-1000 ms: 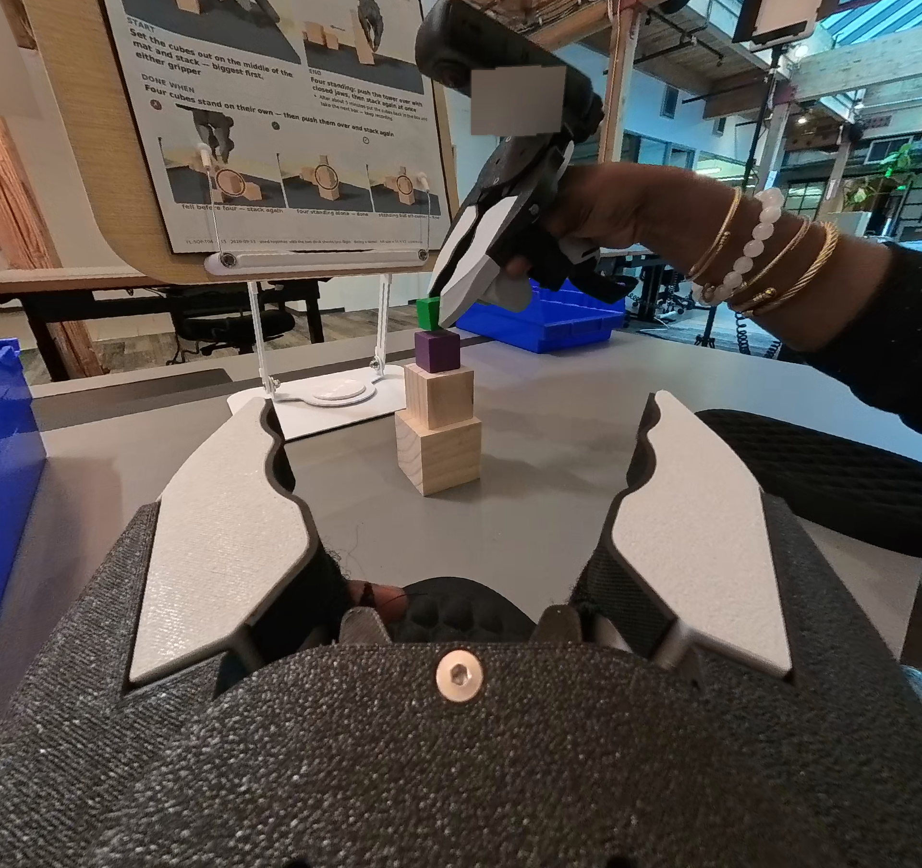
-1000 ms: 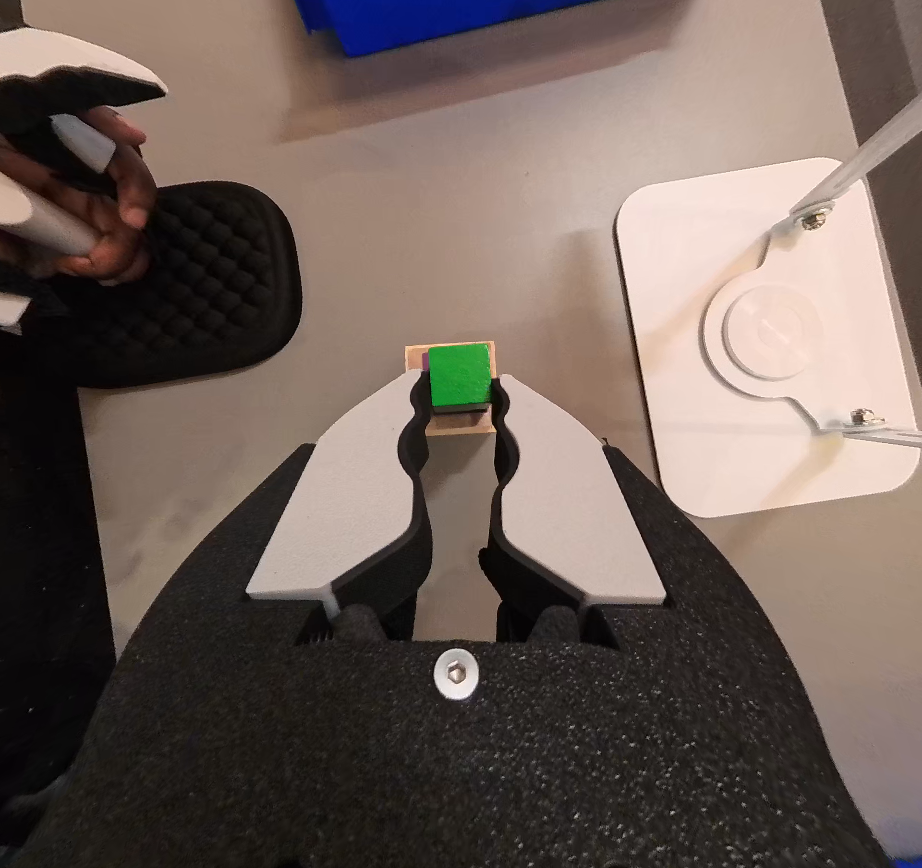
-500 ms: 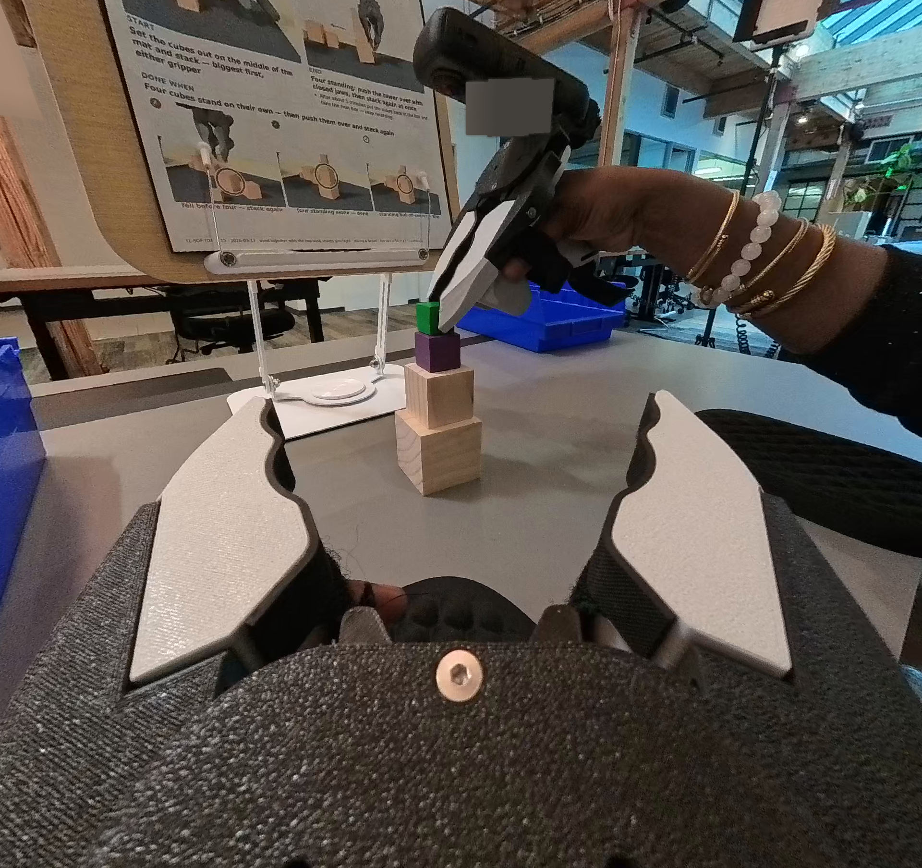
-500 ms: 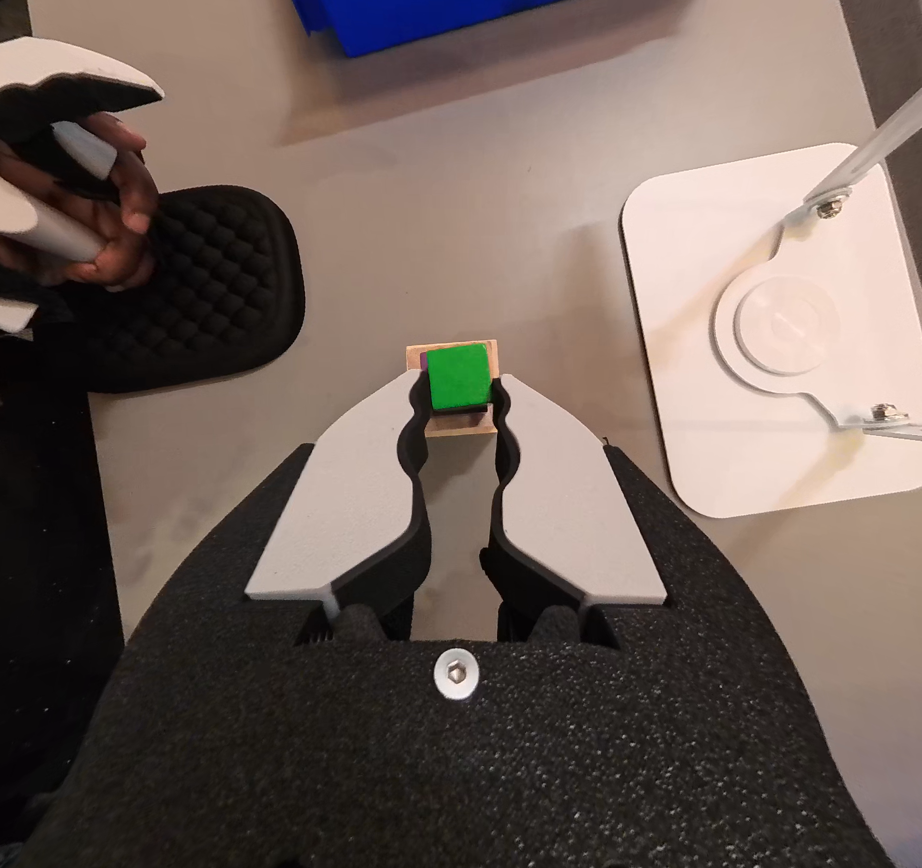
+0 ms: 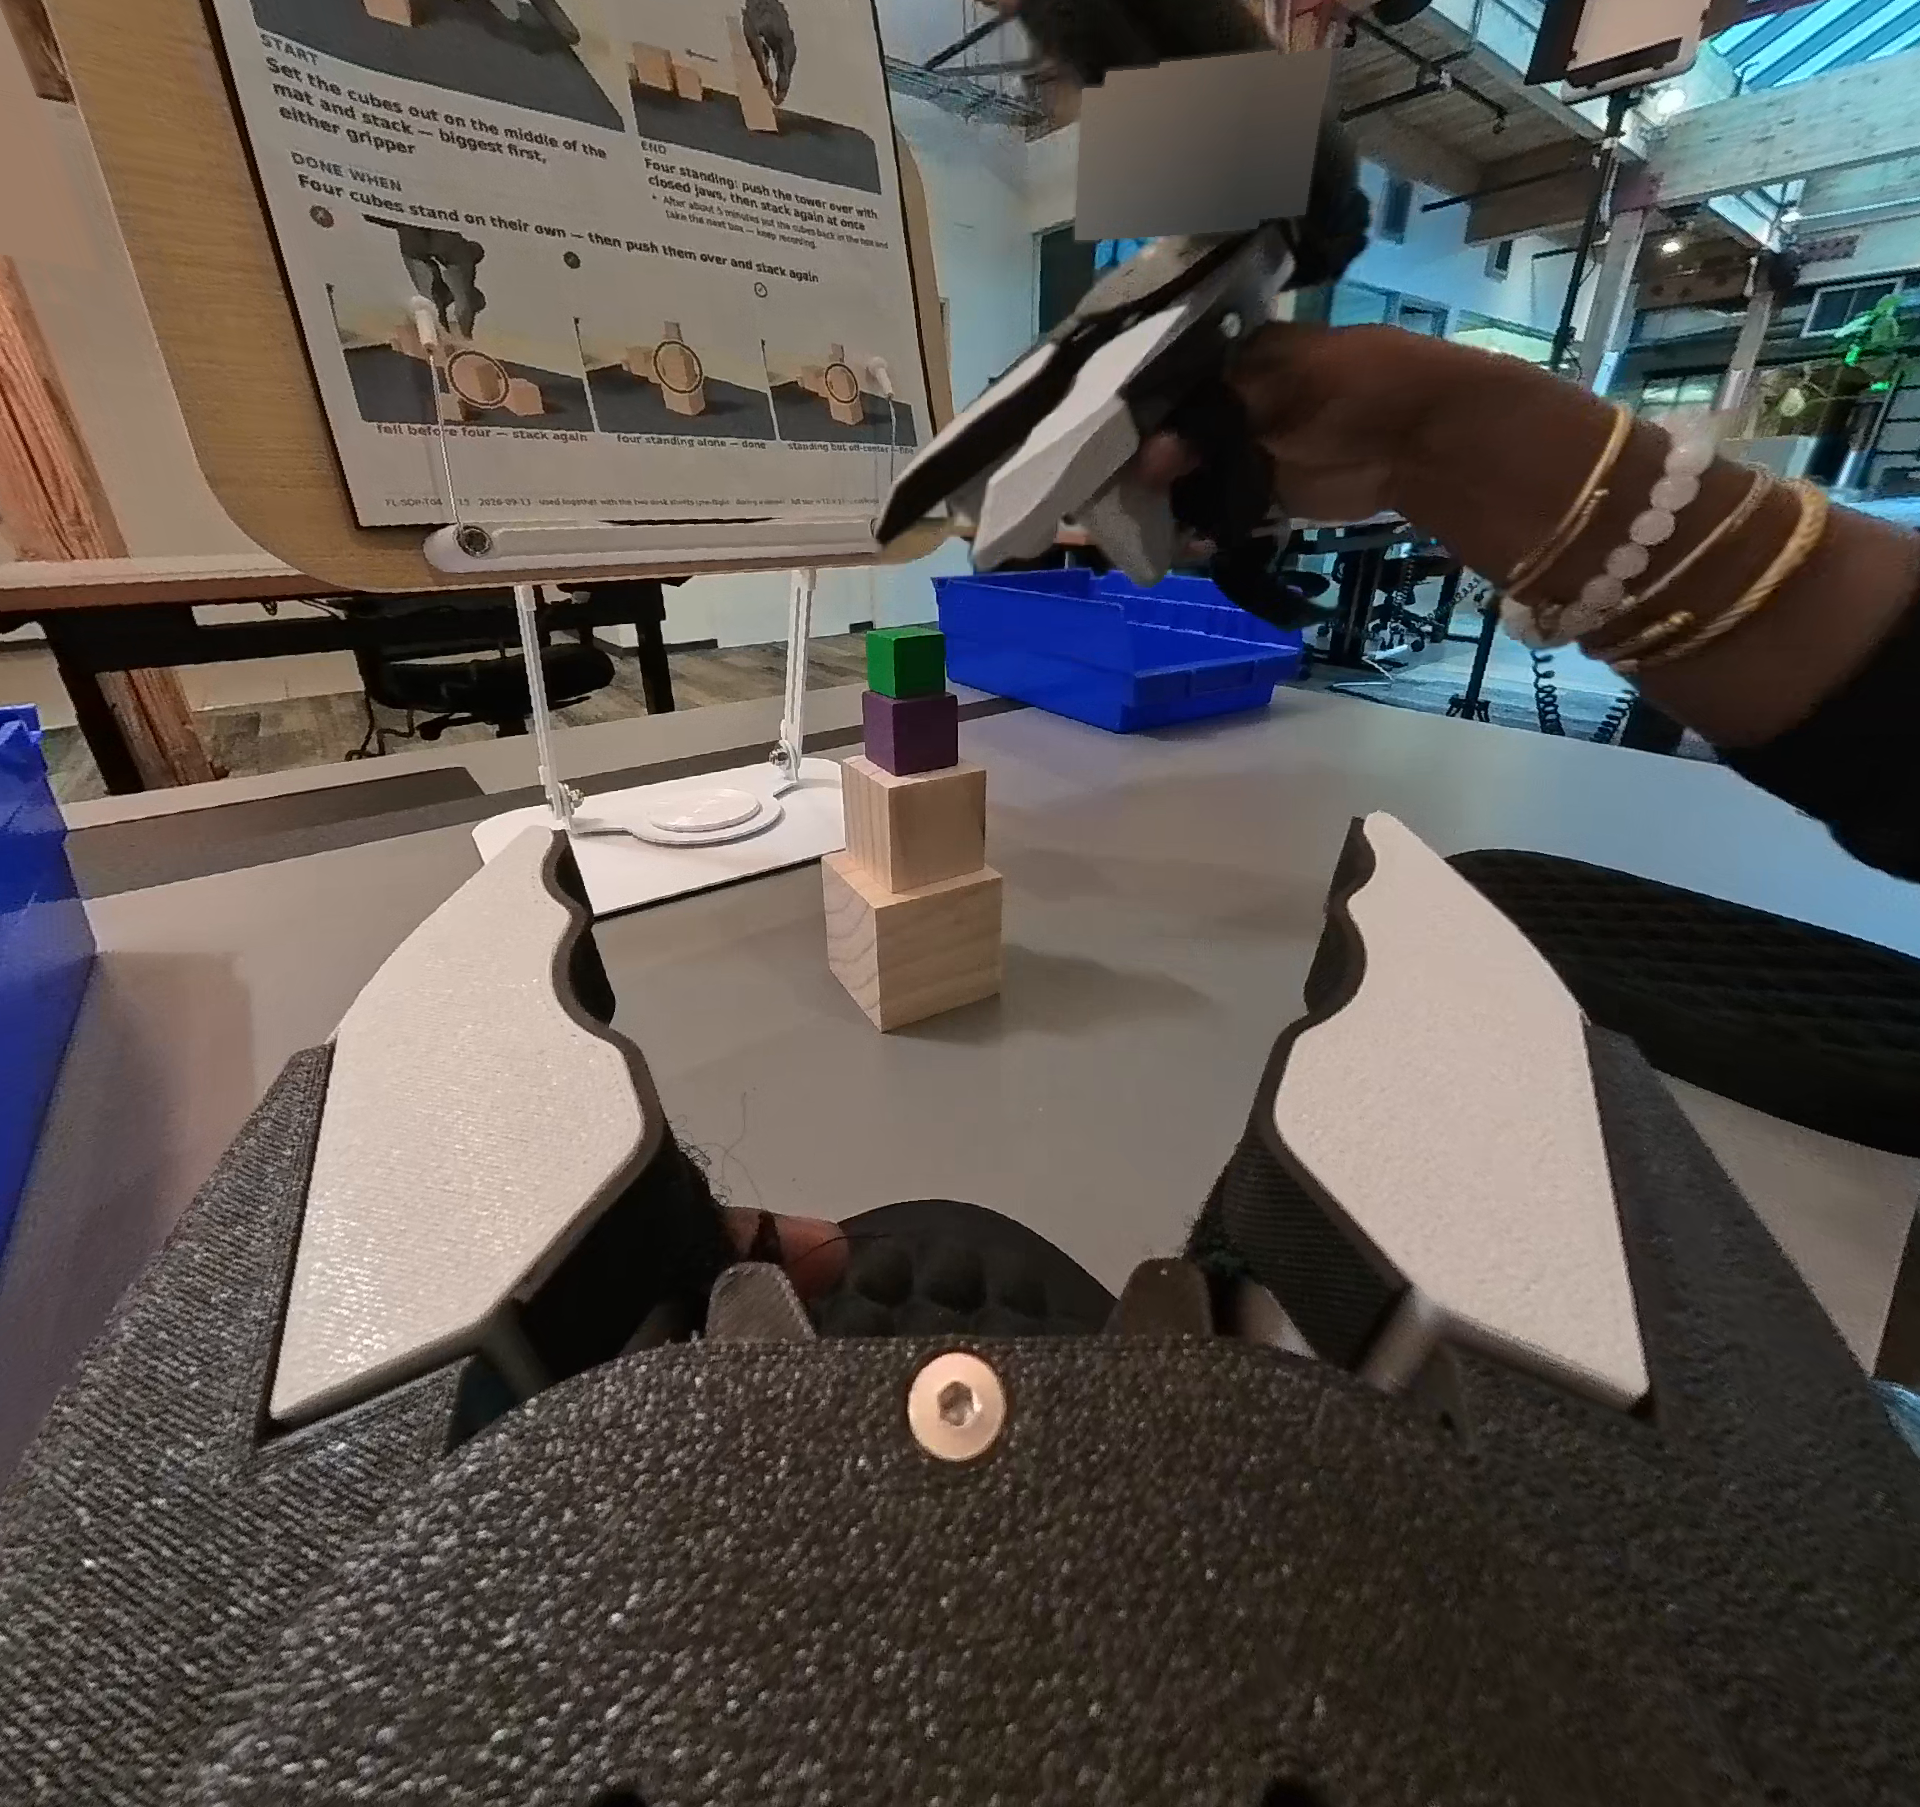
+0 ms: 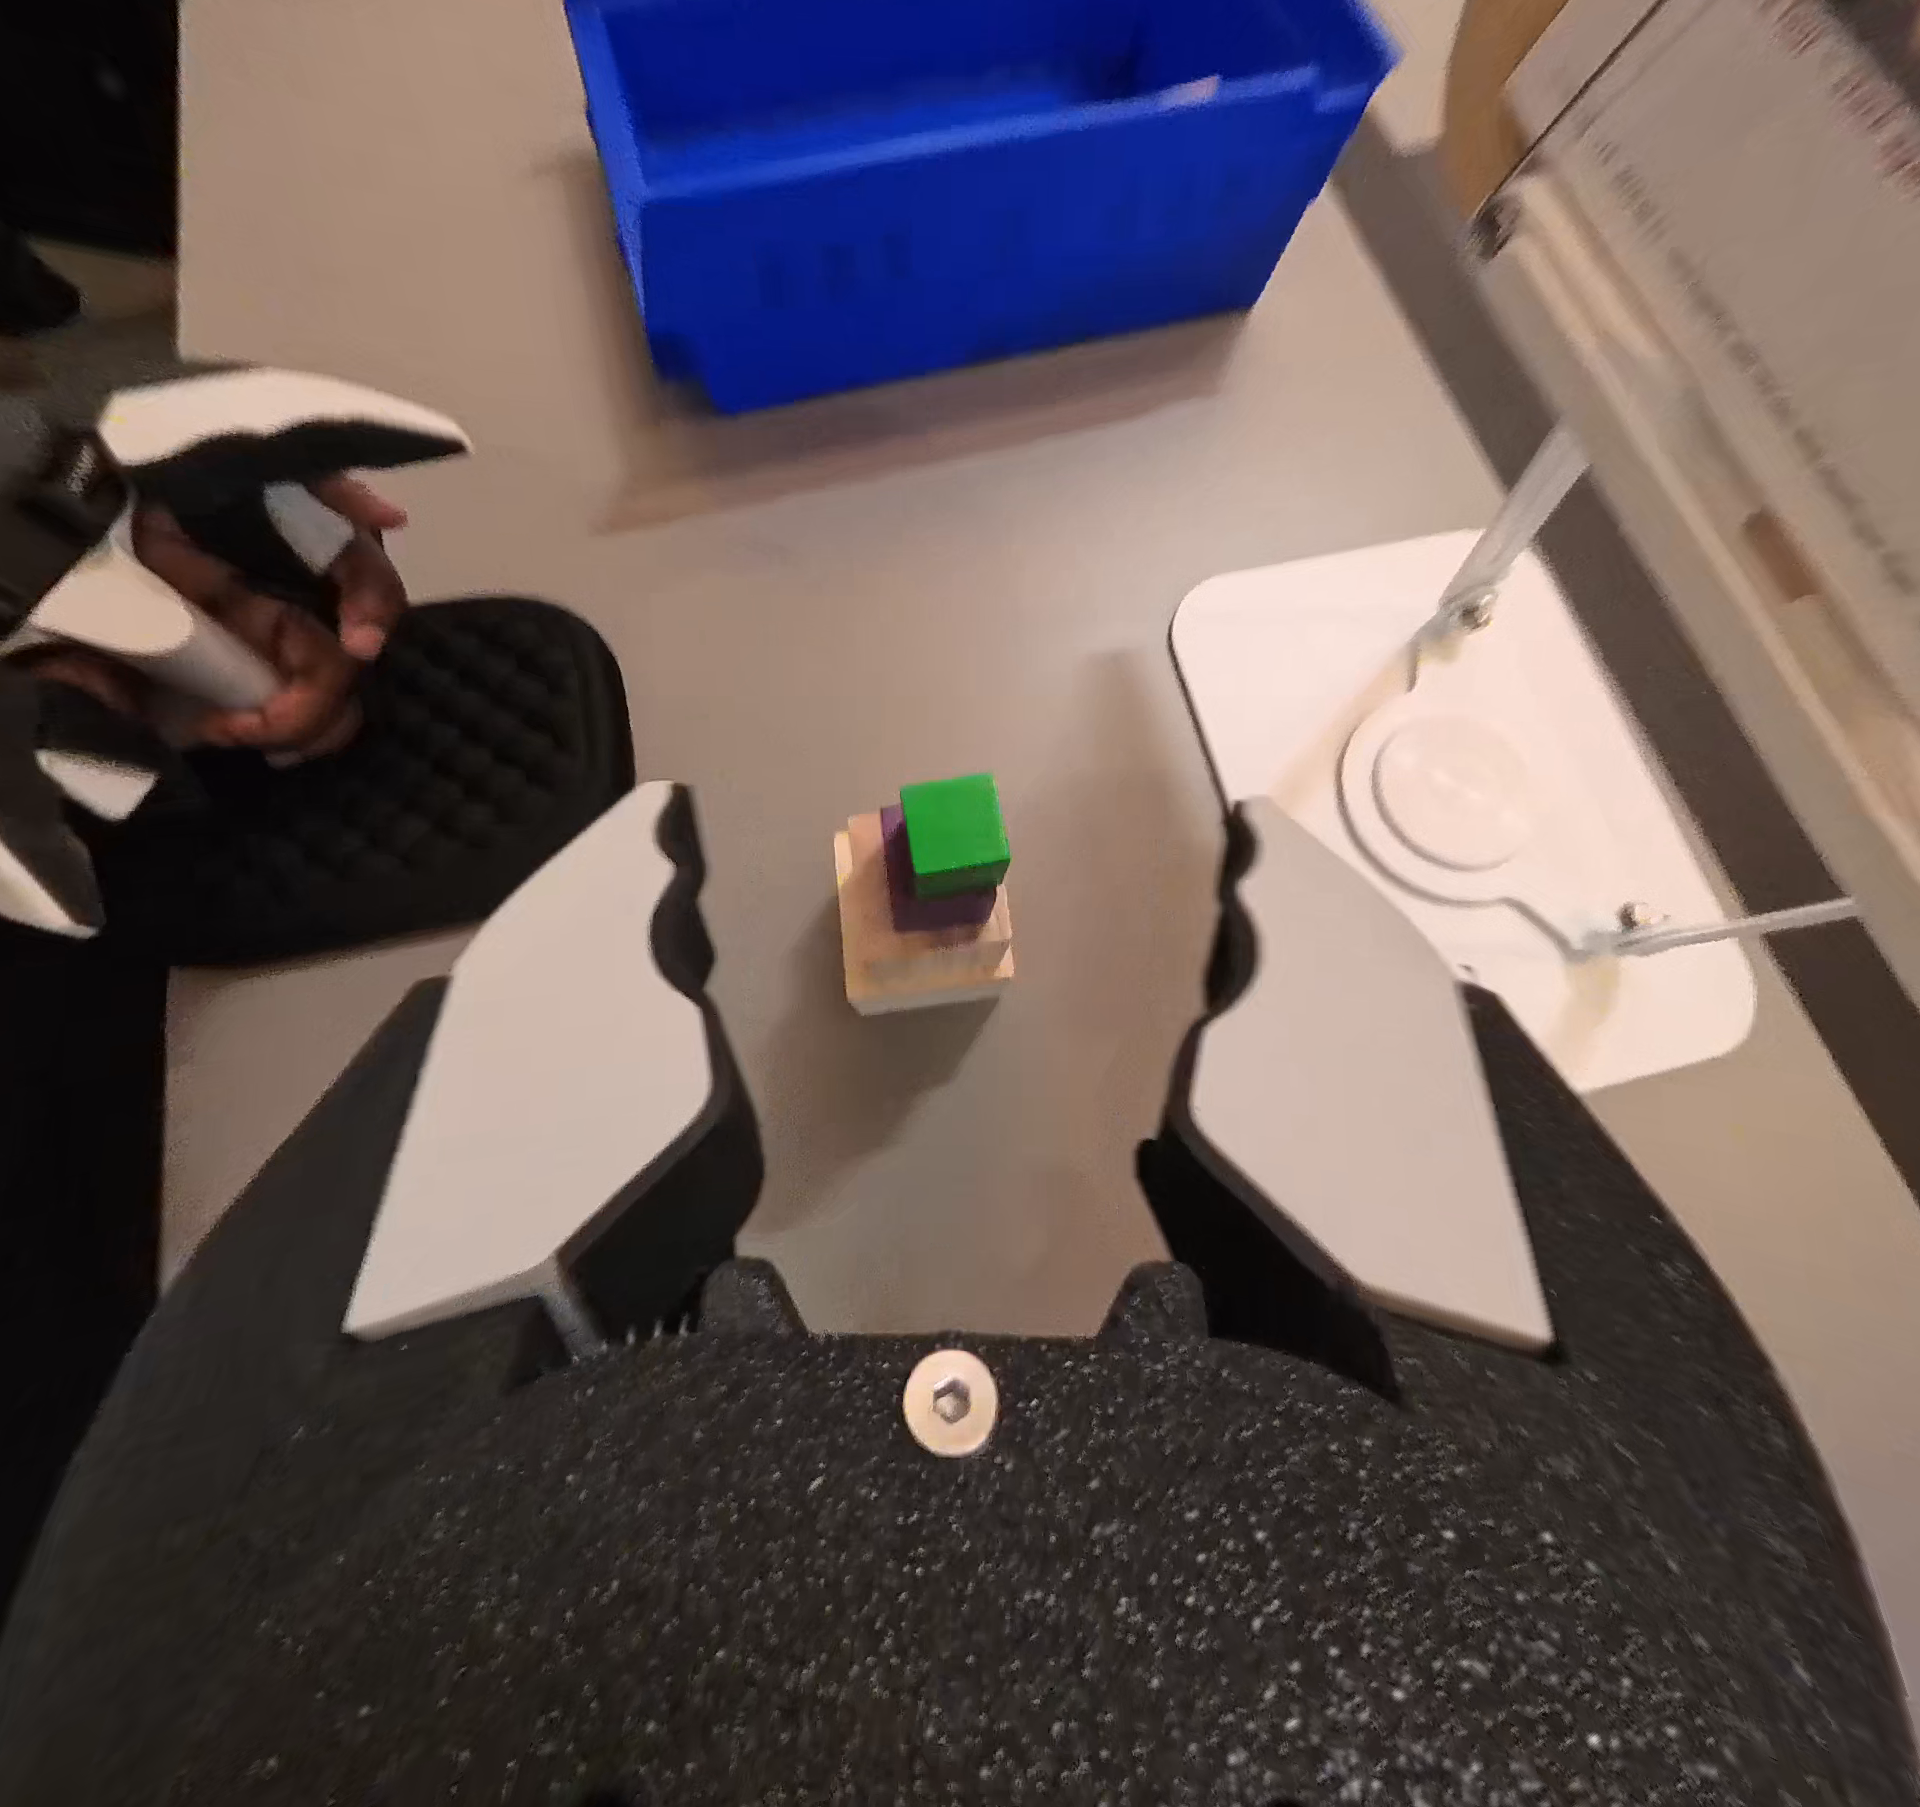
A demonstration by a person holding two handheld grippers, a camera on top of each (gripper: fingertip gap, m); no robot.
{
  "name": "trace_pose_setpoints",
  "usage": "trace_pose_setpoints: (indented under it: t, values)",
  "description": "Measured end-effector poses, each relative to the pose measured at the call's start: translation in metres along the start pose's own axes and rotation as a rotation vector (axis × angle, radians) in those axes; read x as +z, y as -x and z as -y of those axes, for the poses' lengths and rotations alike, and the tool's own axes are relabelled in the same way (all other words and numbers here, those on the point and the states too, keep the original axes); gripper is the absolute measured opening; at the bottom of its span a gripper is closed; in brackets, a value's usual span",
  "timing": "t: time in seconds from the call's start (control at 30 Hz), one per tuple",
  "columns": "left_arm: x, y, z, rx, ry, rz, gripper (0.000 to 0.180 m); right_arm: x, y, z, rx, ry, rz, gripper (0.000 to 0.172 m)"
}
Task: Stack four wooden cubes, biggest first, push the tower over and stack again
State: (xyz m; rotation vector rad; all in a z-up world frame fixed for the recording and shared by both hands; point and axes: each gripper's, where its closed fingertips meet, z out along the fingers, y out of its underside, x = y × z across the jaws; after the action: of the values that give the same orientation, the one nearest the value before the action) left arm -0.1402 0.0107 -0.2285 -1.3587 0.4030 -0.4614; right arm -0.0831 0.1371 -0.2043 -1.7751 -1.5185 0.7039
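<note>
A tower stands on the grey table [image 5: 1143, 884]: a large wooden cube [image 5: 914, 947] at the bottom, a smaller wooden cube [image 5: 914, 822], a purple cube [image 5: 910, 731], and a green cube [image 5: 906, 661] on top. My right gripper [image 6: 956, 843] is open and empty, high above the tower; the green cube [image 6: 954, 835] lies well below, between its fingers, untouched. The right gripper also shows in the left wrist view [image 5: 935, 531], raised above and to the right of the tower. My left gripper [image 5: 961, 864] is open wide and empty, low on the near side of the tower.
A blue bin [image 5: 1122, 640] stands behind the tower; it also shows in the right wrist view [image 6: 935, 147]. A white stand base [image 6: 1455, 801] holding an instruction board [image 5: 561, 199] is beside the tower. A black padded mat [image 6: 416, 749] lies near the left gripper. Another blue bin [image 5: 31, 884] is at the left edge.
My right gripper opened, let go of the green cube on top of the tower, and rose up and away. The tower stays standing. My left gripper has not moved.
</note>
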Motion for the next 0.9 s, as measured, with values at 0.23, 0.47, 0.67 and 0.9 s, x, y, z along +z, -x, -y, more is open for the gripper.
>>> trace_pose_setpoints:
  t: [0.23, 0.47, 0.67, 0.9]
  values:
    - [0.0, -0.001, 0.0, 0.008, 0.001, 0.001, 0.132, -0.044, 0.009, 0.026, -0.108, -0.389, -0.185, 0.144]
    - [0.0, -0.001, 0.0, 0.012, 0.002, 0.004, 0.132, -0.084, 0.025, -0.008, -0.073, -0.508, -0.23, 0.144]
    - [0.001, -0.002, -0.001, 0.028, 0.009, 0.004, 0.131, -0.108, 0.036, -0.067, 0.014, -0.534, -0.327, 0.136]
    - [0.001, -0.002, -0.001, 0.03, 0.01, 0.007, 0.132, -0.113, 0.06, -0.116, 0.118, -0.627, -0.279, 0.132]
